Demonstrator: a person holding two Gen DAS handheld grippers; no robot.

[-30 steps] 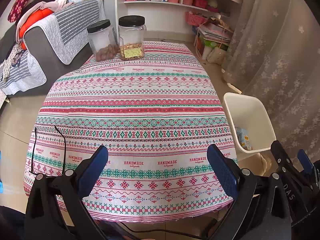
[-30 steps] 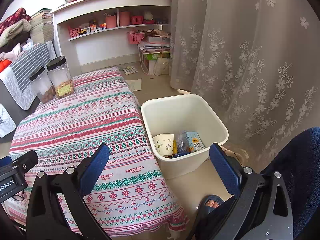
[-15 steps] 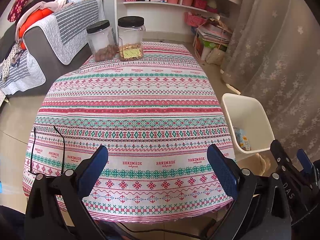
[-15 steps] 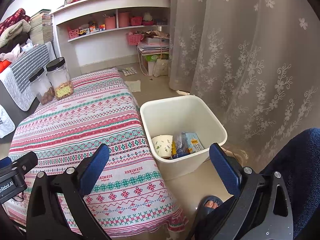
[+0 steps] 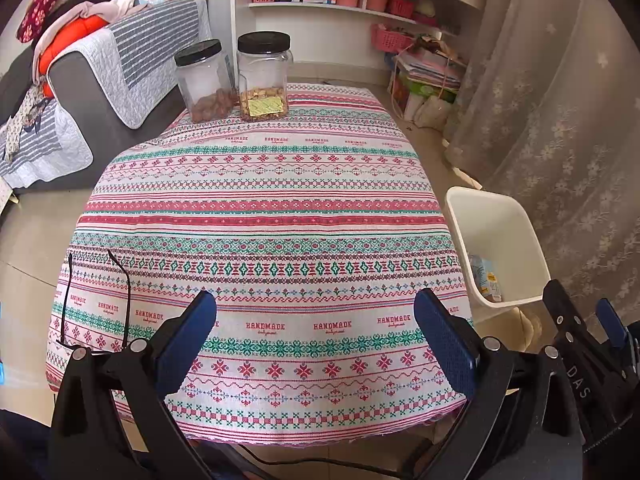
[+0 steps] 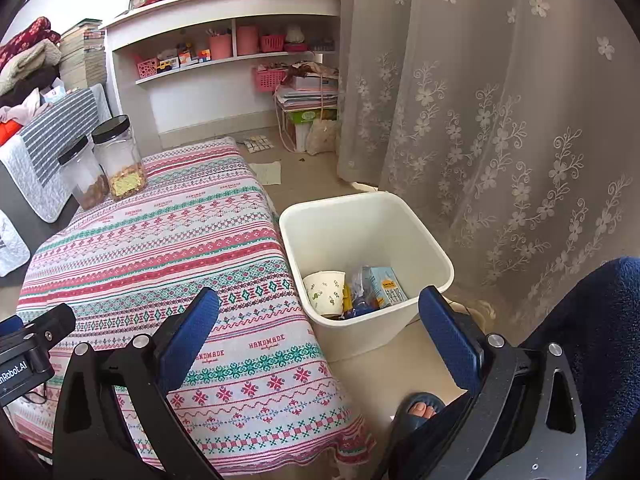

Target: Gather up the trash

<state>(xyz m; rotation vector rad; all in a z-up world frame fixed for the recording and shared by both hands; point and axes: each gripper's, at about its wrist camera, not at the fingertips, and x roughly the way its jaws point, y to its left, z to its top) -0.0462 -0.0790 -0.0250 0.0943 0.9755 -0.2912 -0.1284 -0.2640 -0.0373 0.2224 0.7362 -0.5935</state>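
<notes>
Both wide, empty: left gripper [image 5: 316,312], right gripper [image 6: 320,308]. Trash seemingly all inside white square plastic bin [image 6: 434,240]; striped patterned tablecloth [image 5: 256,216] worth one sweep before stopping.

A worktop [image 5: 256,216] cloth striped in pink, red, green and white bands of stitched diamonds and flowers, with red "HANDMADE" lettering. Two clear jars [image 5: 262,76] wear black lids (one shows a yellow label). The bin [image 6: 400,320] is cream-white, holding a white paper cup [image 6: 326,292] with green sprigs and a pale blue carton [image 6: 386,286]. The left gripper [image 5: 316,334] and right gripper [image 6: 320,334] are black with blue pads. Grey-beige curtain [image 6: 500,120], white floral embroidery. Pink baskets [image 6: 272,43] line a white shelf [image 6: 240,58].
</notes>
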